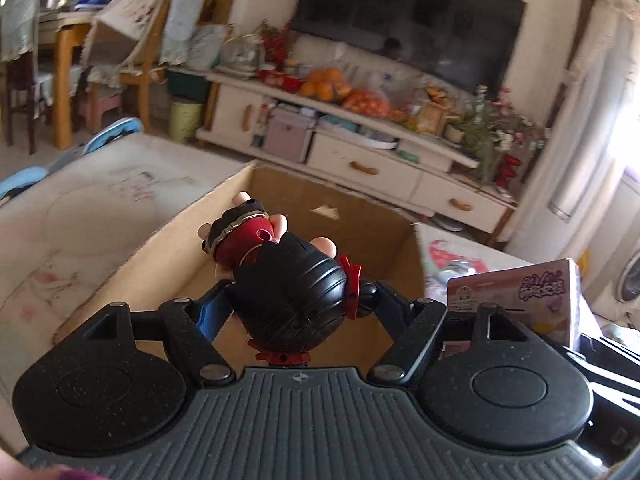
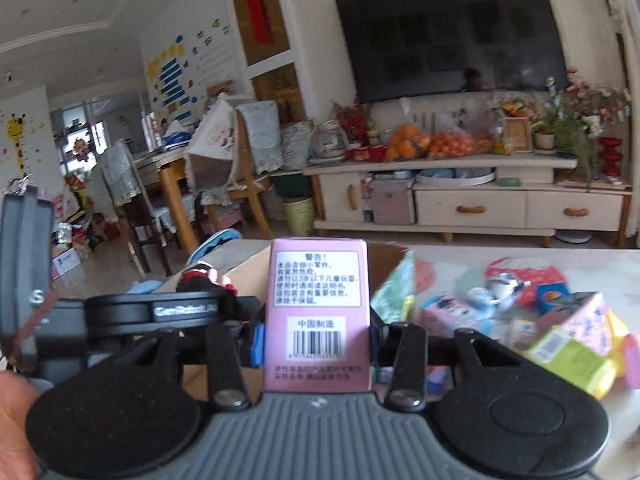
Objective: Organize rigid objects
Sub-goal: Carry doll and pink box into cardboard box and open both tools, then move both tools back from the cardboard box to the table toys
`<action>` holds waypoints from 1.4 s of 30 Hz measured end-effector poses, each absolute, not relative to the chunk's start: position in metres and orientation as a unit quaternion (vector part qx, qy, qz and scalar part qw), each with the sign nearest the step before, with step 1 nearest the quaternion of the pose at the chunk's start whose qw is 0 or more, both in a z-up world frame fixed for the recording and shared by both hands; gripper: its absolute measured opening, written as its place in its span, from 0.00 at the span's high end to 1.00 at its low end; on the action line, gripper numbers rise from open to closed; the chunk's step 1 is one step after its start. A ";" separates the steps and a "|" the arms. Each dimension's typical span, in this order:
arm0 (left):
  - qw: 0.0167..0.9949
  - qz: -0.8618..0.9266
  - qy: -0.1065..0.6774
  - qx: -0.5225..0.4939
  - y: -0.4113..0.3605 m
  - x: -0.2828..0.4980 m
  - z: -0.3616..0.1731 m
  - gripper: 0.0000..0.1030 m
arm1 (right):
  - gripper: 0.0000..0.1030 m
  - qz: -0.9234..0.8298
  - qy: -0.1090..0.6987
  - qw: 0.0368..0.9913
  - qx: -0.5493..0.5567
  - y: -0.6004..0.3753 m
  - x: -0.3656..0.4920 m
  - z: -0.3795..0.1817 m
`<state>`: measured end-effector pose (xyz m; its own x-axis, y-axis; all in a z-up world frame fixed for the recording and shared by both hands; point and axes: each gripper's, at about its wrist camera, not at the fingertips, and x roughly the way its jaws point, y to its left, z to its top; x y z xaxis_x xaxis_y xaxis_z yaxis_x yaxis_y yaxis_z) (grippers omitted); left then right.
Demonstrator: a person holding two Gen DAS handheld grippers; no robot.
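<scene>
Left gripper [image 1: 294,300]: clamped on a black-haired toy figurine in a red dress [image 1: 280,268], head toward the camera.
Open brown cardboard box [image 1: 360,216]: just ahead of and below the figurine.
Right gripper [image 2: 318,336]: closed on an upright pink cardboard carton with barcode [image 2: 318,312].
Pile of small colourful packages [image 2: 540,320]: right of that gripper, on the table.

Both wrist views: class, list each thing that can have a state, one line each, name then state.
Left gripper: shut on the figurine.
Figurine: held over the cardboard box.
Cardboard box: open at the top.
Right gripper: shut on the pink box.
Pink box: upright, closed.
Television: off.
</scene>
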<state>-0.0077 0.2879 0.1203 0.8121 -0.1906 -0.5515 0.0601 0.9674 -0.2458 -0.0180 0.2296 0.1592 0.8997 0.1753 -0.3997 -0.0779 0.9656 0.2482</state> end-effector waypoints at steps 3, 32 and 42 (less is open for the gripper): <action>0.940 -0.042 0.316 -0.122 0.301 0.002 0.116 0.09 | 0.57 0.081 0.222 0.965 0.113 0.243 -0.011 0.154; 0.986 0.047 0.161 -0.014 0.297 -0.014 0.107 0.00 | 0.18 0.003 0.238 0.970 0.042 0.247 -0.054 0.138; 0.977 0.106 0.163 0.083 0.282 -0.023 0.097 0.00 | 0.01 -0.099 0.286 0.953 0.030 0.211 -0.072 0.114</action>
<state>-0.0232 0.2817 0.0971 0.9246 0.2337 -0.3007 -0.1794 0.9638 0.1974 -0.0719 0.2111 0.1142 0.8163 -0.1710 -0.5517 0.2055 0.9787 0.0008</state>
